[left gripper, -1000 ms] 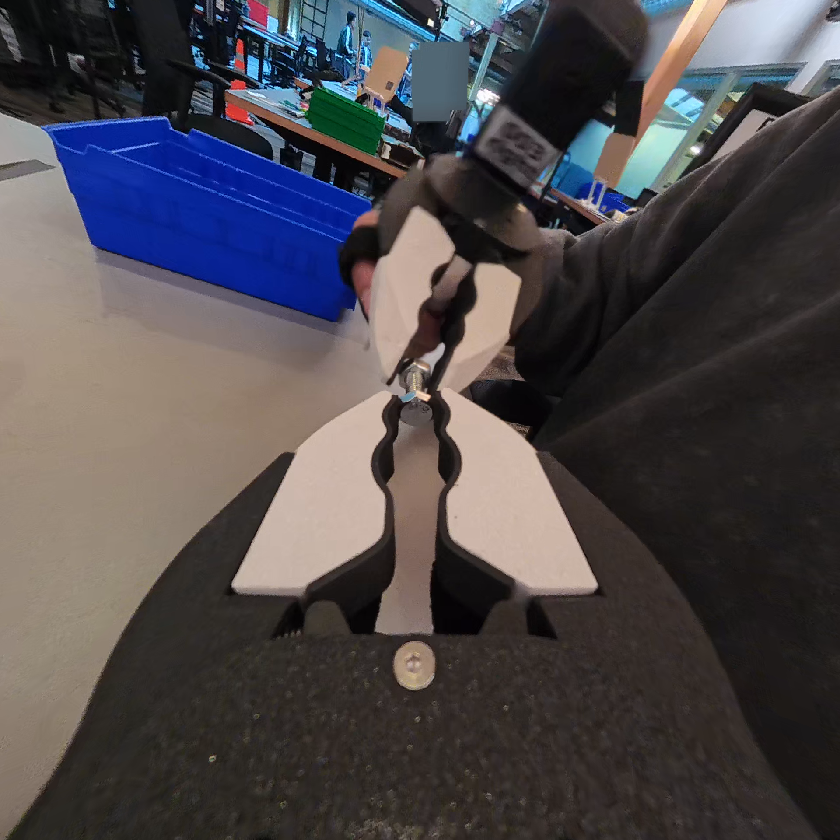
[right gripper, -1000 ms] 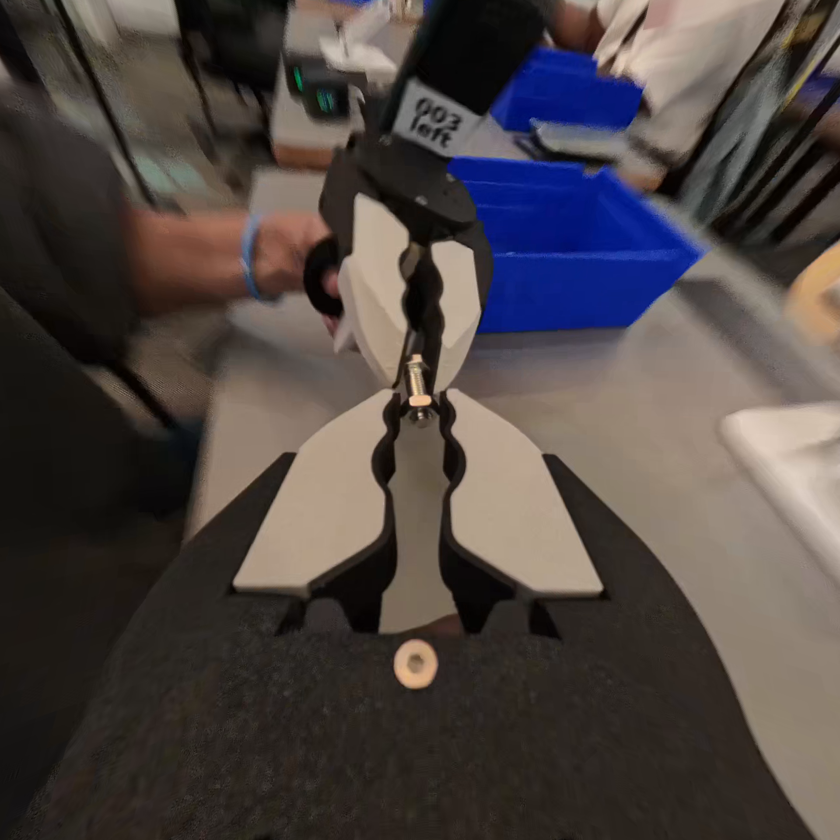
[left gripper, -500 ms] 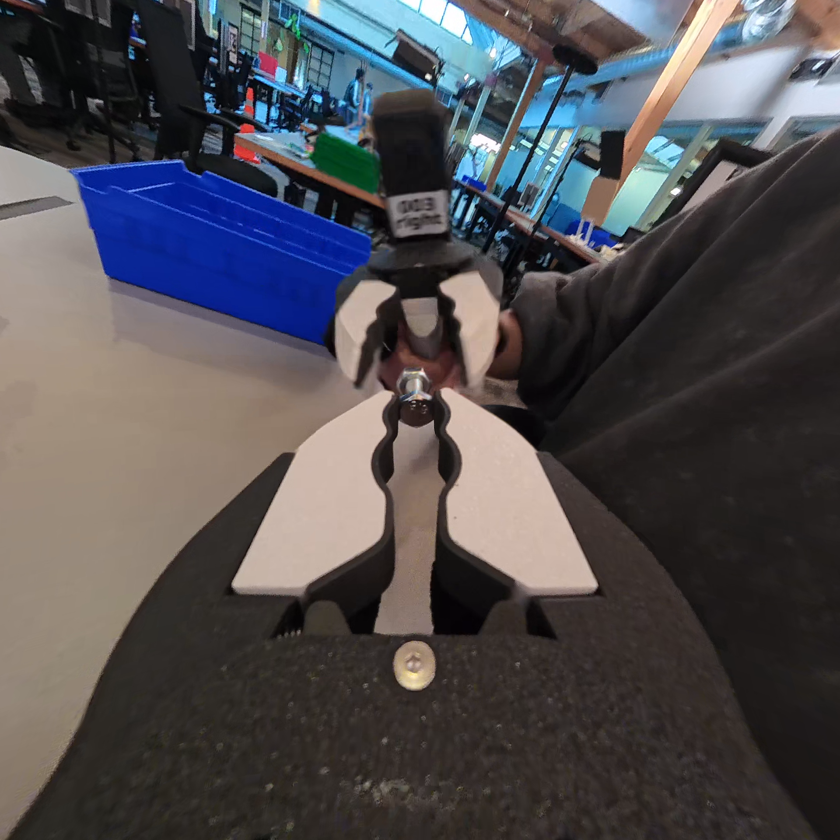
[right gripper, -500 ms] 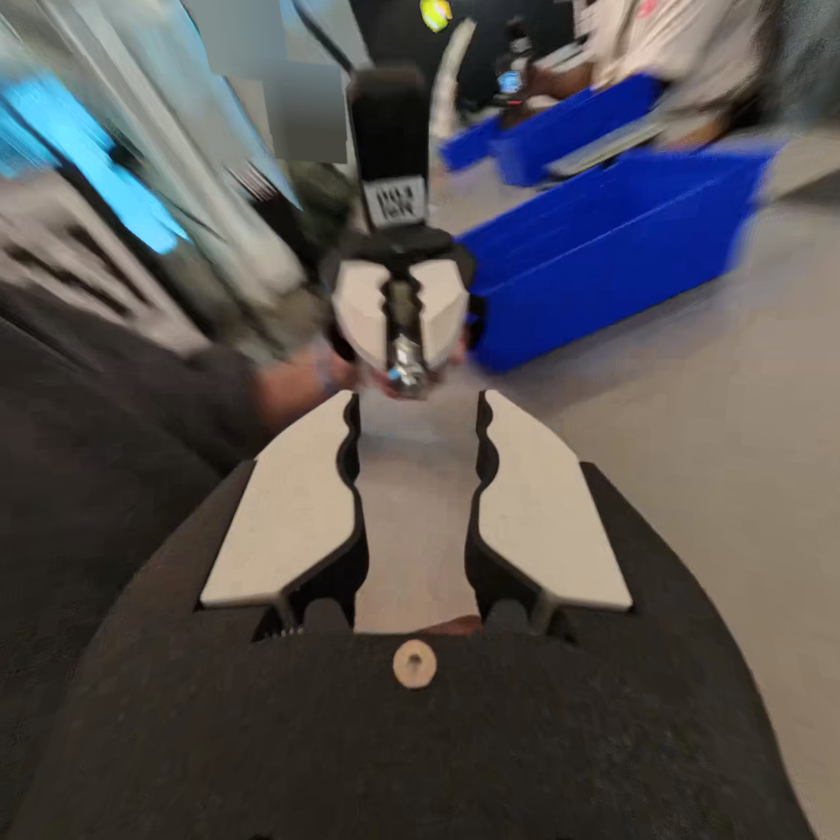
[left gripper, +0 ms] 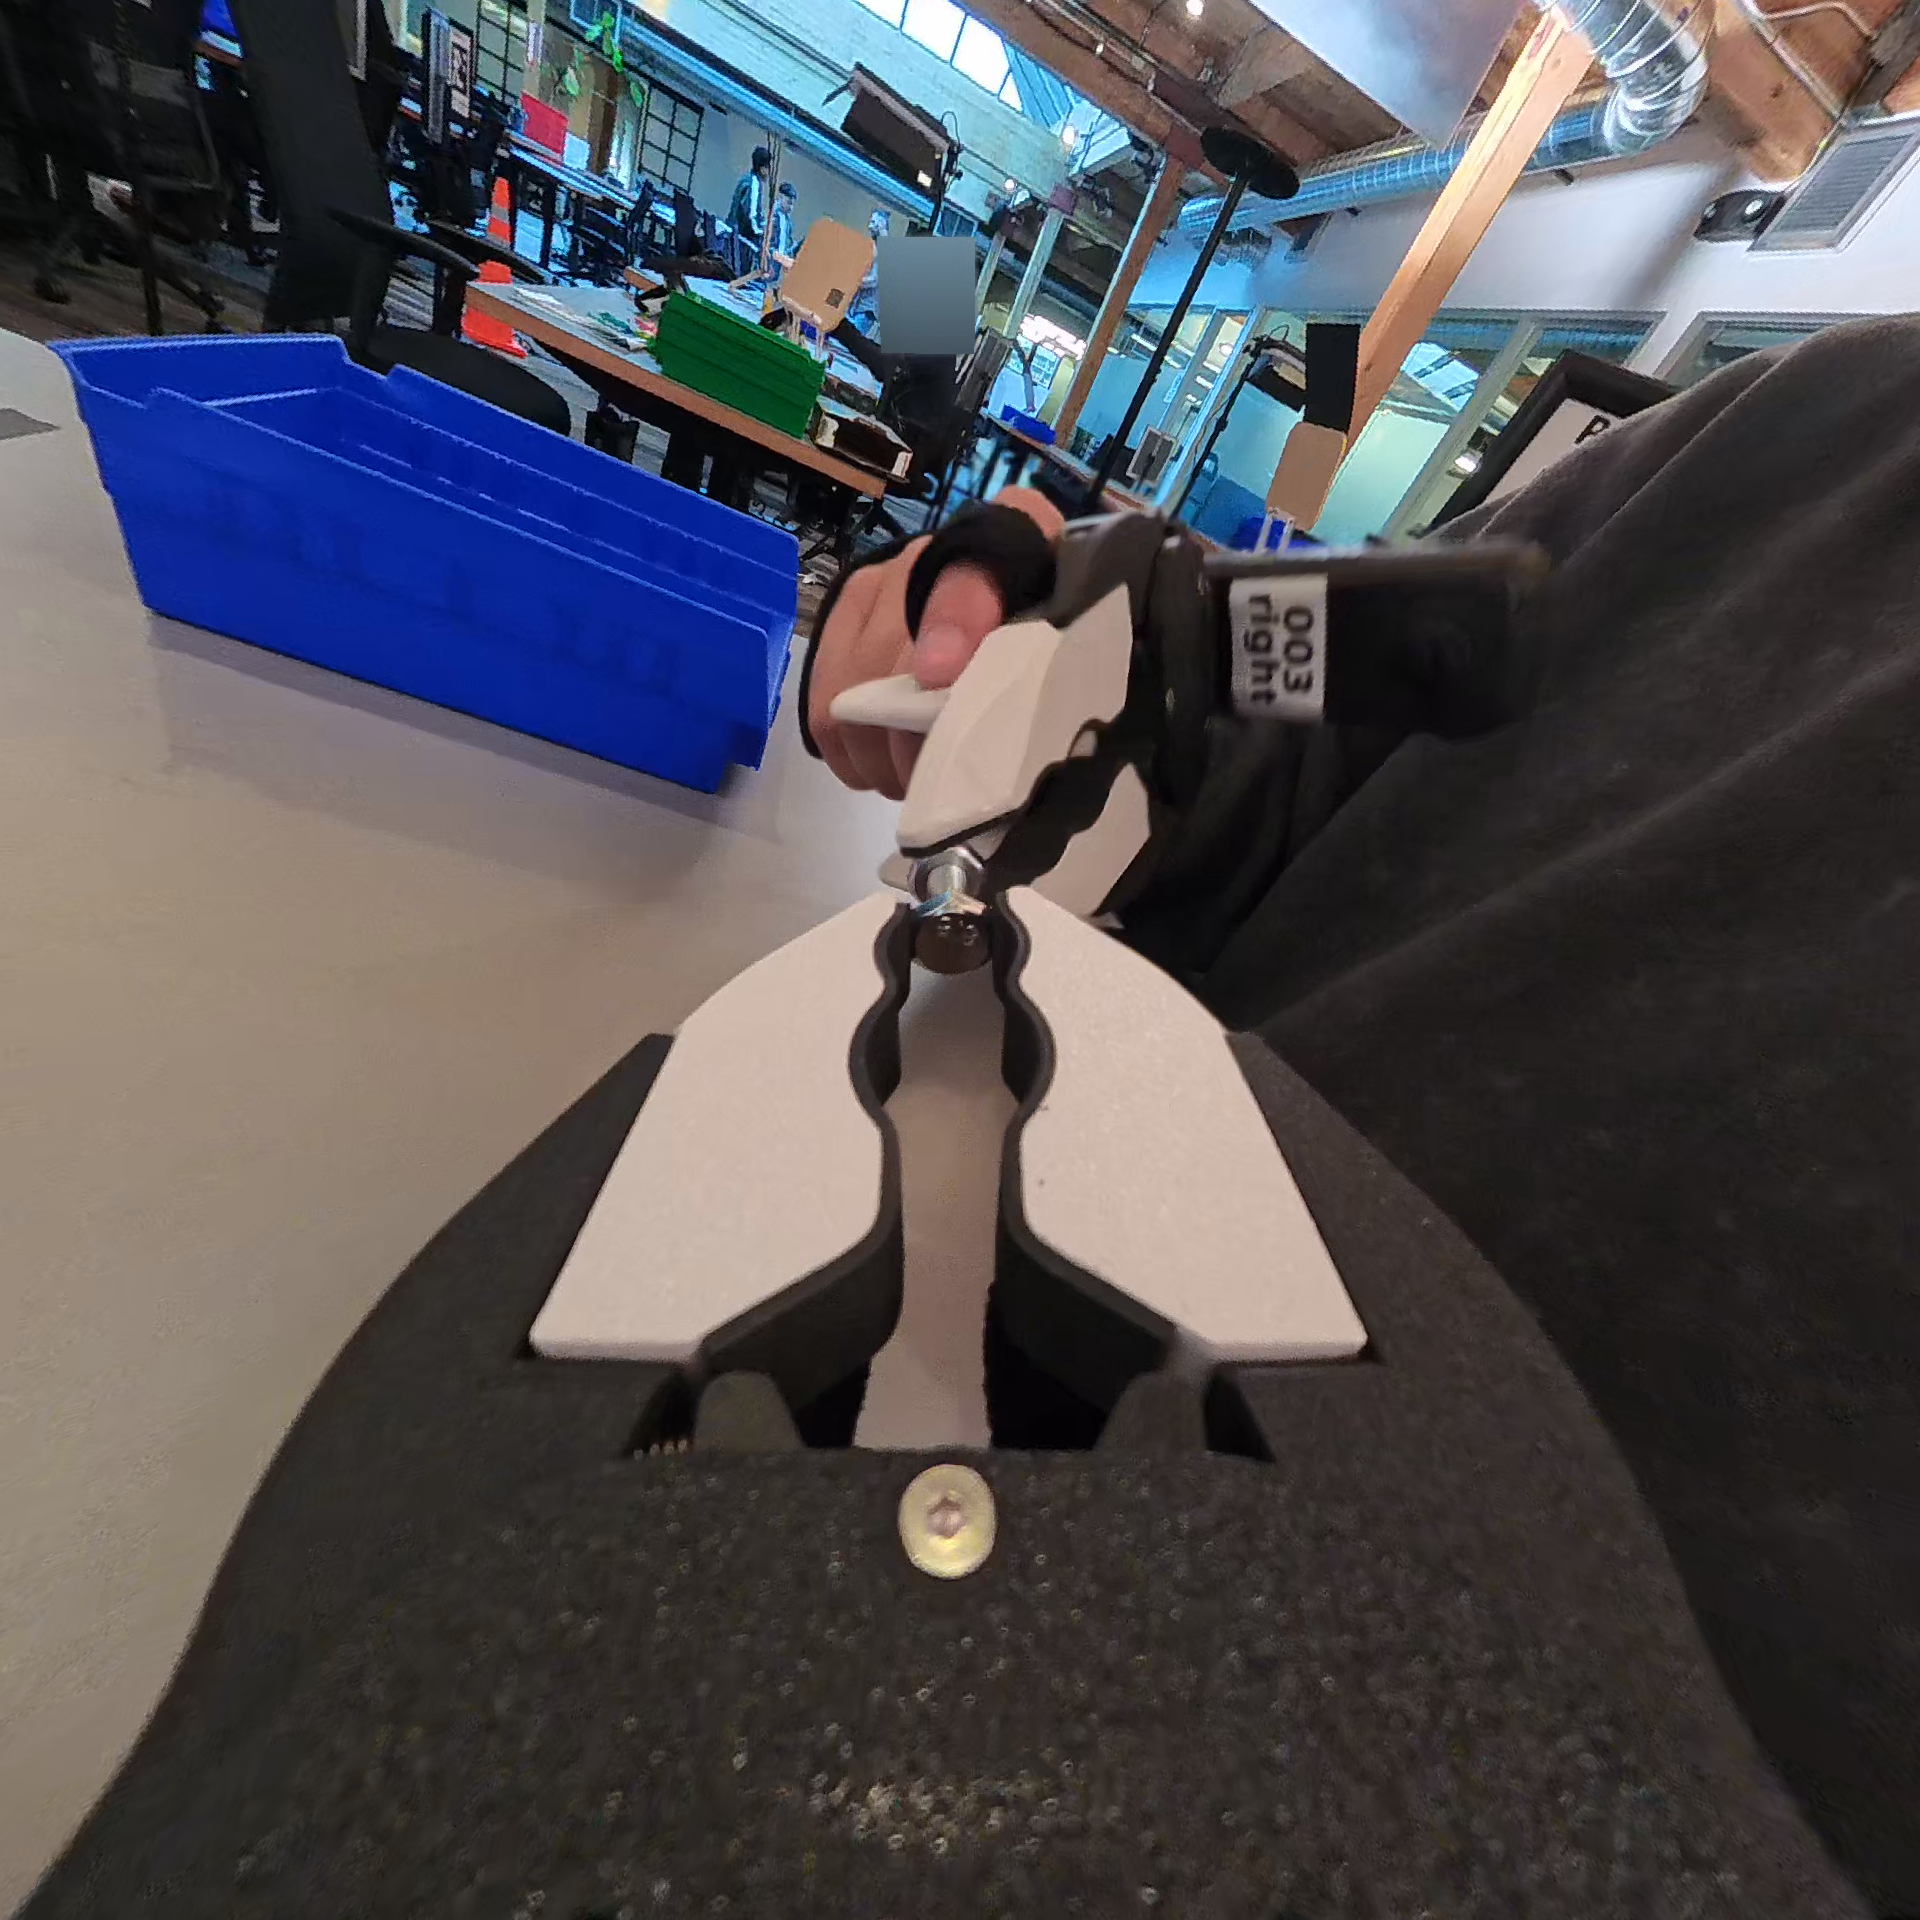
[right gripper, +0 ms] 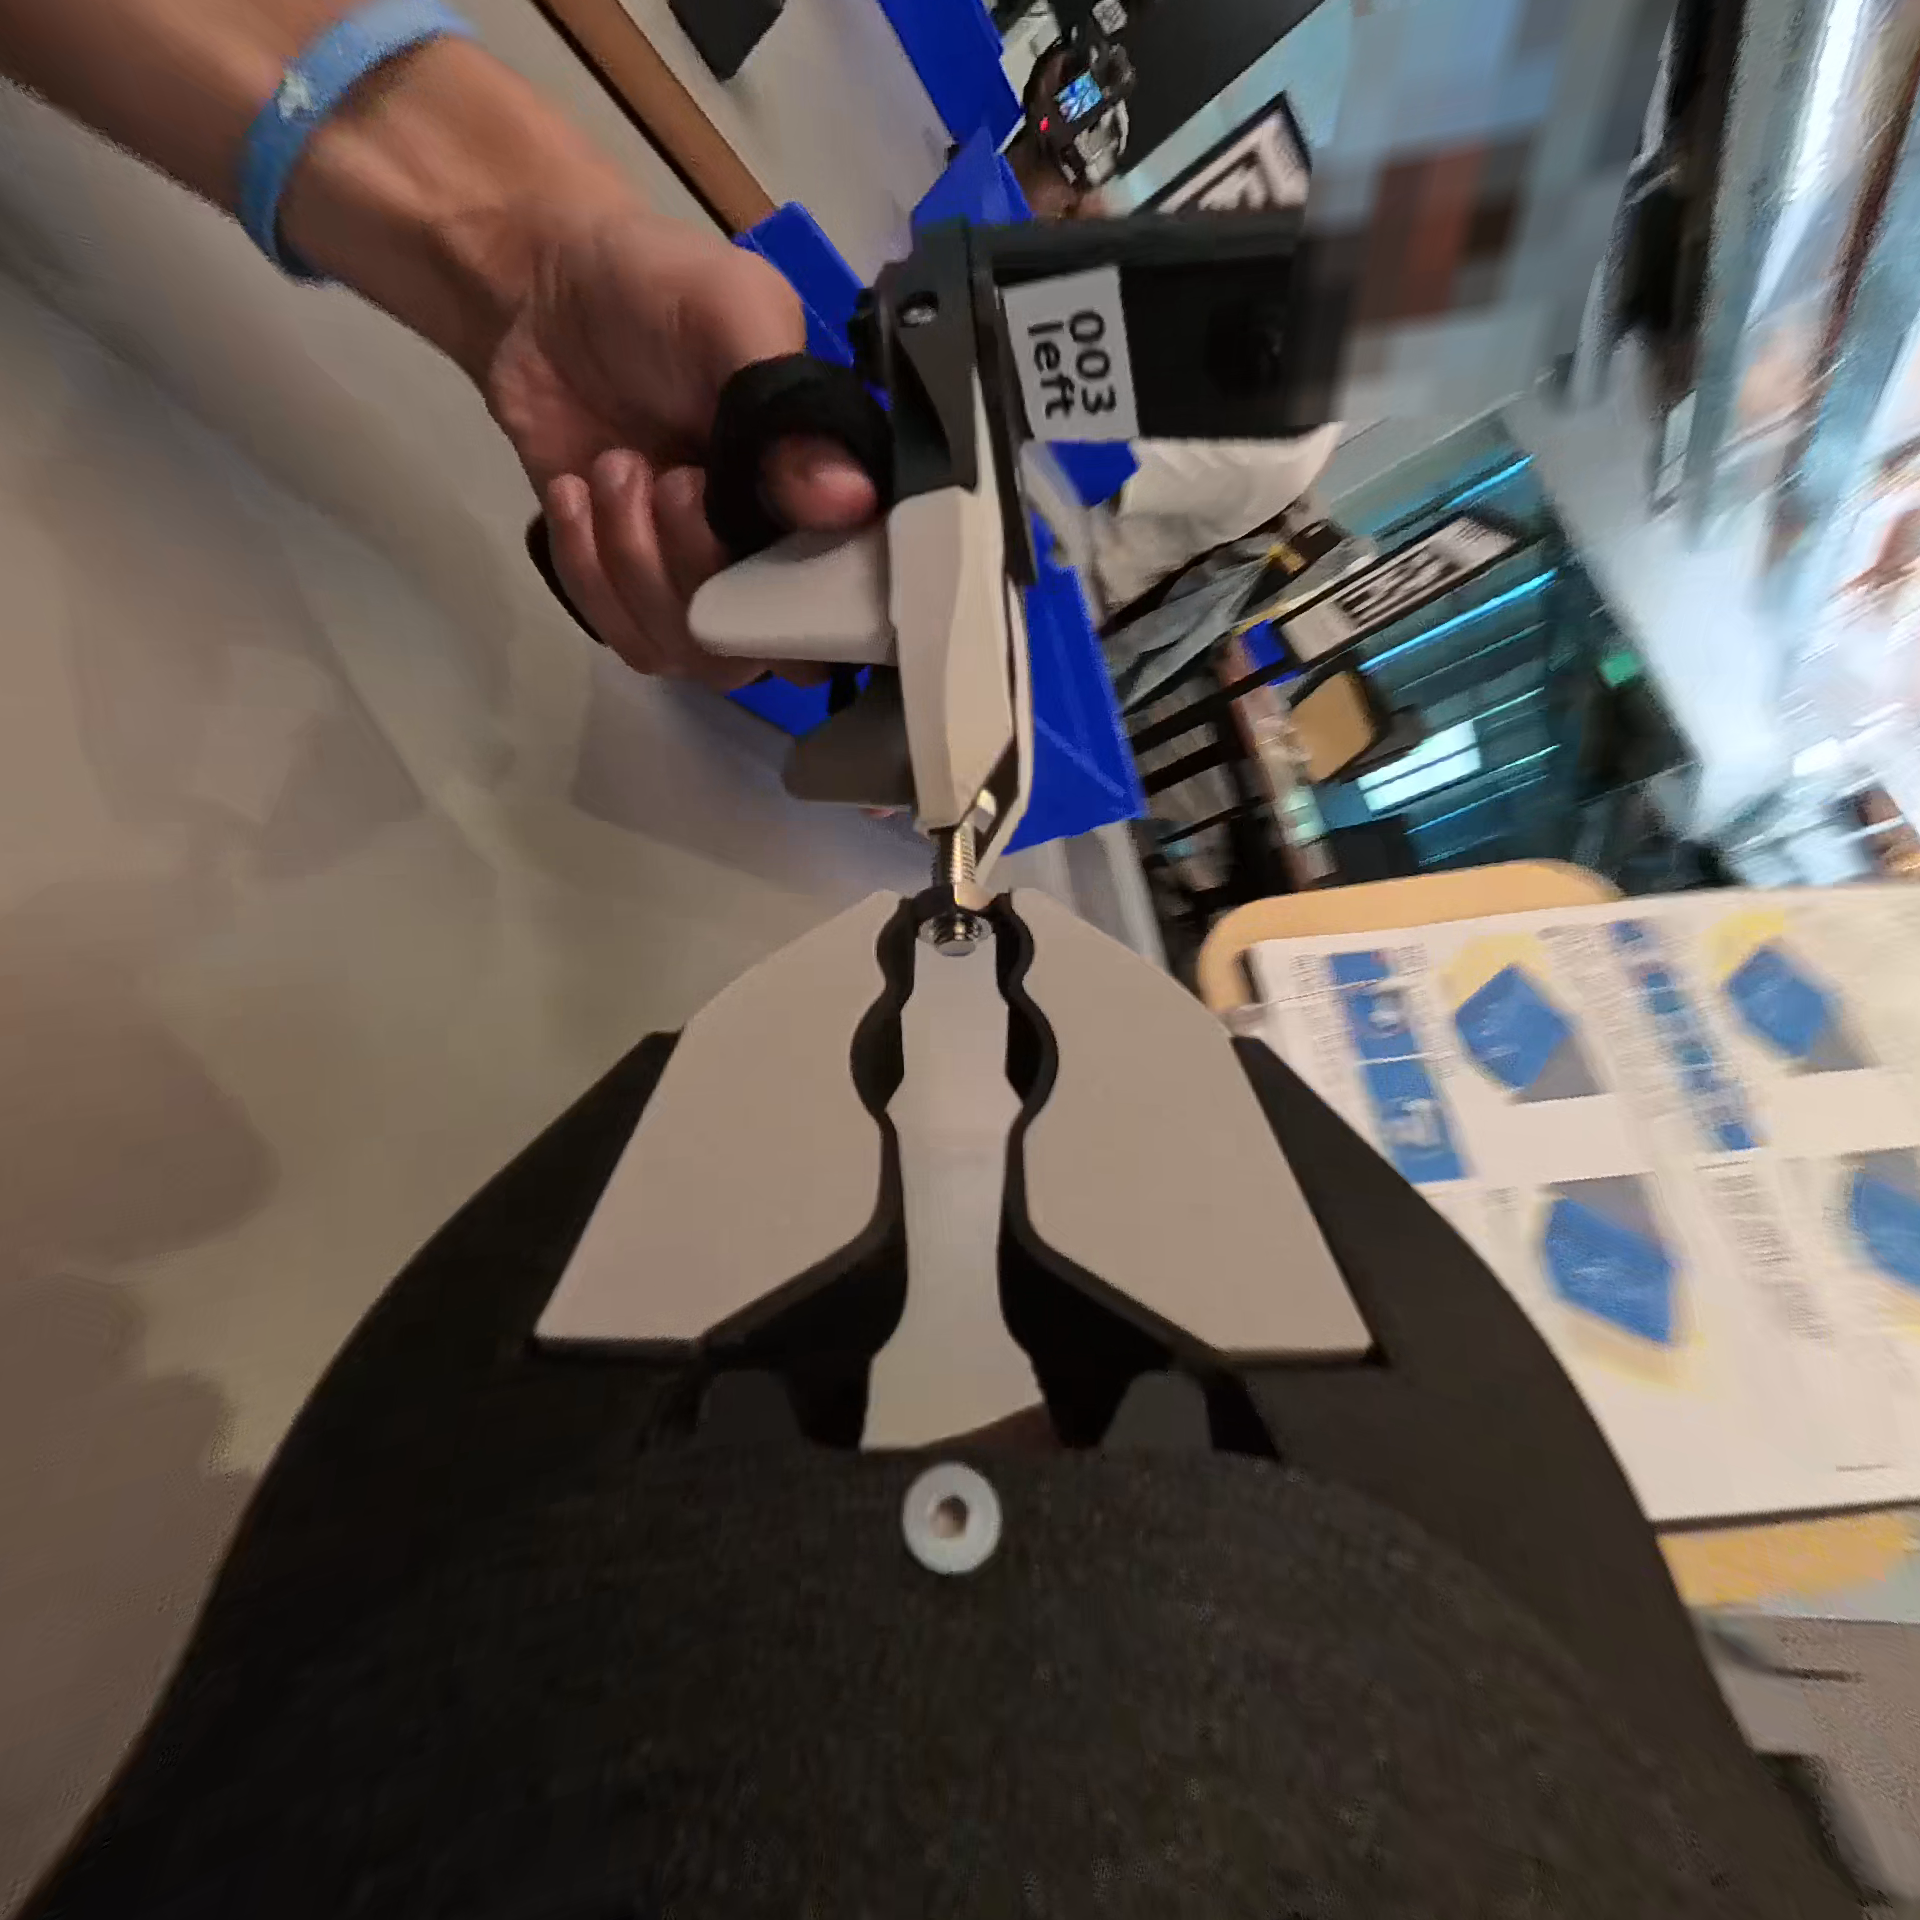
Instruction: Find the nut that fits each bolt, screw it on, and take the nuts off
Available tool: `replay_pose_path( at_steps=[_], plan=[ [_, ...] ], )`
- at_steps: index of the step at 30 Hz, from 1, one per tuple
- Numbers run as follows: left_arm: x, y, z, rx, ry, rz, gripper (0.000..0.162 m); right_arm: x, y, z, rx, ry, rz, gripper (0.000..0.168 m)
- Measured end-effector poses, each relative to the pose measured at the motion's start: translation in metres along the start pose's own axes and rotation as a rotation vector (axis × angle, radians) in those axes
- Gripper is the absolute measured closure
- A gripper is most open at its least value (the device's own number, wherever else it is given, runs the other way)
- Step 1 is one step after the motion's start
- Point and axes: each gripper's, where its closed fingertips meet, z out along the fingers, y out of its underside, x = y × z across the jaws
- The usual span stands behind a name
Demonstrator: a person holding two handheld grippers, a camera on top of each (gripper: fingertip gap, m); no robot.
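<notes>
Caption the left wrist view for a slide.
Left tool grips the bolt head while right tool pinches its nut, blue bin behind.

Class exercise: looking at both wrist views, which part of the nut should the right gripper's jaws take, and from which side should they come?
Grip the nut across two opposite flats, coming end-on along the bolt axis, facing the left gripper. The bolt's head sits clamped there and its thread points at the right gripper, so only the flats are free, and that hold probably lets the wrist spin it.

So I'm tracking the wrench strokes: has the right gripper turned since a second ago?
Yes. In the left wrist view, the right gripper rolled clockwise: its handle lies level now instead of rising above the blue bin.
</notes>
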Motion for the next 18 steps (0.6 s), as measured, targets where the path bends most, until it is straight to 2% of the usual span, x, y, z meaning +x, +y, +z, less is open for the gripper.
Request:
replay_pose_path(
  at_steps=[2,9,12,14,16,18],
  plan=[
    [-0.002,0.002,0.000,-0.016,-0.030,0.023,0.148,-0.003,0.002,0.002,0.002,-0.119,0.247,0.154],
    [-0.004,0.002,-0.001,-0.031,-0.068,0.064,0.148,-0.008,-0.004,0.001,0.109,-0.621,1.407,0.154],
    [-0.007,0.004,0.002,-0.051,-0.096,0.083,0.148,-0.007,-0.003,-0.002,0.146,-0.855,1.814,0.154],
    [-0.007,0.006,0.003,-0.062,-0.102,0.087,0.148,-0.008,-0.002,-0.003,0.176,-0.930,1.938,0.154],
    [-0.007,0.006,0.003,-0.059,-0.093,0.077,0.148,-0.010,-0.004,-0.004,0.215,-0.923,1.889,0.151],
    [-0.010,0.005,0.000,-0.038,-0.090,0.060,0.148,-0.011,-0.007,-0.007,0.252,-0.878,1.735,0.125]
  ],
)
